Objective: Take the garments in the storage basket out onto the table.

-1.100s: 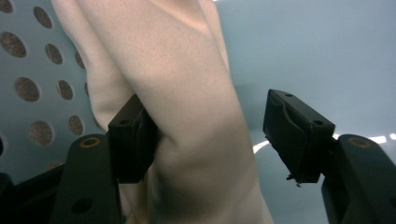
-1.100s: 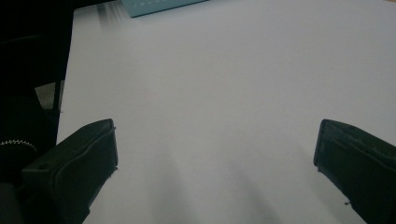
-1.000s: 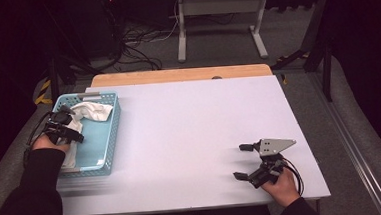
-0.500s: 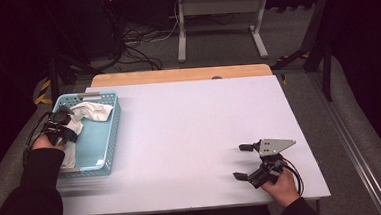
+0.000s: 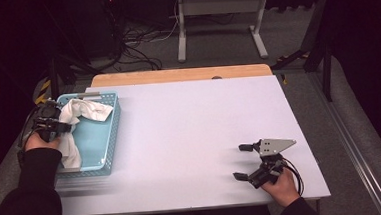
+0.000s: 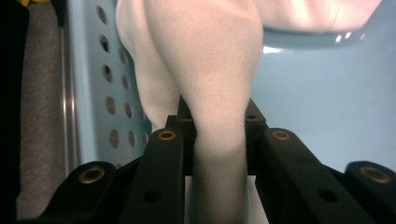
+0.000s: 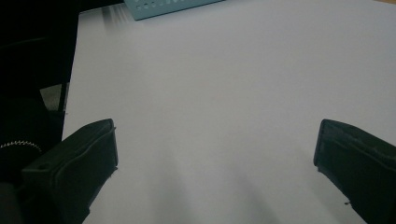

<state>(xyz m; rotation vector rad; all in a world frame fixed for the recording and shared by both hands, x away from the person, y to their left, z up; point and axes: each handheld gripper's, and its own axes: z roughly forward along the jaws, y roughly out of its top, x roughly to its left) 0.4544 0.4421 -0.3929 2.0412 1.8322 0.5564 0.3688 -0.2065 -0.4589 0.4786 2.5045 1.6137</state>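
A white cloth [image 5: 81, 114] lies bunched in the light blue basket [image 5: 101, 150] at the table's left edge. My left gripper [image 5: 65, 128] reaches over the basket's left wall; its jaws have just been closing and now pinch a fold of the white cloth [image 6: 210, 93], which rises between them in the left gripper view. My right gripper [image 5: 240, 161] rests on the white table [image 5: 189, 127] near the front right, jaws wide apart and nothing between them. Its two black fingertips [image 7: 77, 163] frame bare tabletop in the right gripper view.
The basket's perforated wall [image 6: 93, 93] stands close on the left in the left gripper view. A wooden strip [image 5: 181, 75] runs along the table's far edge. Cables and a metal stand [image 5: 218, 20] lie on the floor beyond. The basket's corner [image 7: 168, 7] shows far off.
The left gripper has closed on the cloth and lifted slightly, drawing a fold of it up along the basket's left side. The right gripper has stayed put.
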